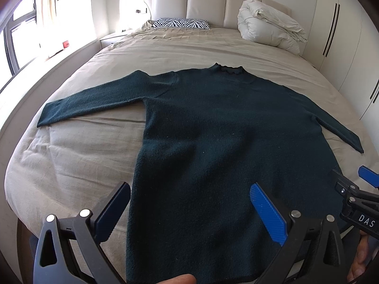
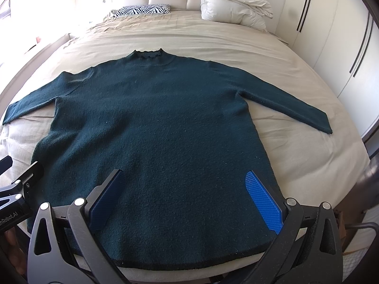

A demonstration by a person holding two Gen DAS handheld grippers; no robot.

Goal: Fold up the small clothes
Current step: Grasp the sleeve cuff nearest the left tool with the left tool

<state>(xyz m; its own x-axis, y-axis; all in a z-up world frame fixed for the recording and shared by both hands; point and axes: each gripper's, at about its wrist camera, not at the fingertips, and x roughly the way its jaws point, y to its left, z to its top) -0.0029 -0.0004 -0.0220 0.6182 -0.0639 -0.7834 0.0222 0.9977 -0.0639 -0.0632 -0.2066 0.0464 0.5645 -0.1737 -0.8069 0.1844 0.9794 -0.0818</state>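
Left wrist view.
- Sweater (image 1: 213, 142): dark green knit, laid flat and face up on the bed (image 1: 94, 142), hem toward the foot edge, collar (image 1: 228, 69) toward the headboard. Both sleeves spread outward; the left sleeve (image 1: 94, 101) reaches toward the window-side edge of the bed.
- Left gripper (image 1: 189, 209): jaws spread wide, holding nothing, poised above the hem near the sweater's left side edge. A fingertip of the person shows at the bottom of the frame.
- Right gripper (image 1: 355, 189): only partly in view at the right margin; jaw state cannot be told here.
- Step, as judged: garment is spread out and no fold has been made; folding is at its start. The next move likely calls for each gripper to close on a hem corner or a sleeve and carry it across the body.

Right wrist view.
- Sweater (image 2: 154, 130): same layout; hem band lies just inside the foot edge of the bed. Right sleeve (image 2: 296, 108) runs toward the wardrobe-side edge.
- Right gripper (image 2: 184, 196): jaws wide apart, empty, above the lower right part of the body panel.
- Left gripper (image 2: 16, 184): edge of the frame only.
- Surroundings: folded white duvet (image 2: 234, 4) and zebra-print pillow (image 2: 144, 10) at the head of the bed, well apart from the sweater. White wardrobe doors (image 2: 343, 47) beside the bed.
- Obstructions: none on or beside the sweater; the sheet is slightly wrinkled.
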